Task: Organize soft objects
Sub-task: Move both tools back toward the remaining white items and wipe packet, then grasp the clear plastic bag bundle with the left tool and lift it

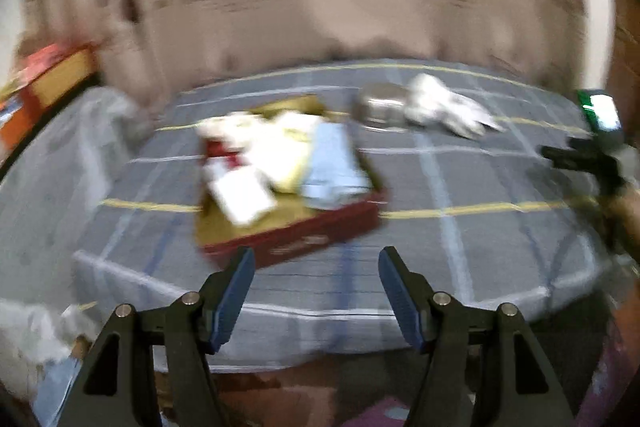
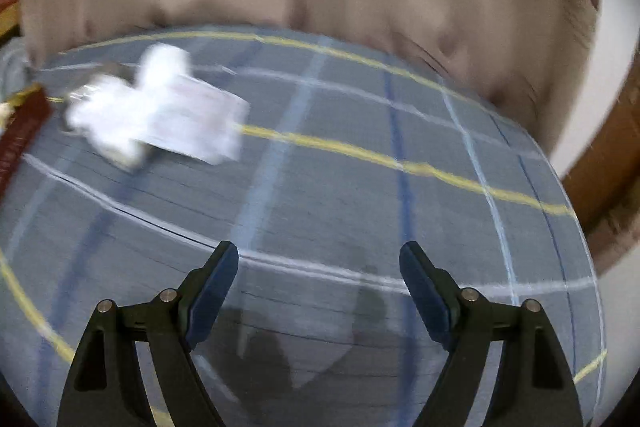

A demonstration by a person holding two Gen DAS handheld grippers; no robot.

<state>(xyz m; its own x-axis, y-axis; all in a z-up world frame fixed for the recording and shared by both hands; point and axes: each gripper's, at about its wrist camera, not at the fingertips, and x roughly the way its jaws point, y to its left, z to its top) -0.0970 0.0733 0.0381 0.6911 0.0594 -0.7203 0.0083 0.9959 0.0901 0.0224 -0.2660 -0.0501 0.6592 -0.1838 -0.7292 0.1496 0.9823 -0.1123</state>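
Plainly, both claws stood released and empty: the left claw (image 1: pixel 316 263) hung before the red box (image 1: pixel 292 239) of folded cloths (image 1: pixel 336 163), and the right claw (image 2: pixel 319 259) over the checked bedsheet (image 2: pixel 360 195), well apart from the blurred white cloth (image 2: pixel 160 111).

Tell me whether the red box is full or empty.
Partly full: the red box holds white, cream and pale blue soft items.

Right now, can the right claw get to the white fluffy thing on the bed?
Probably yes. The right claw is open and empty, and only bare checked blanket lies between it and the white fluffy thing.
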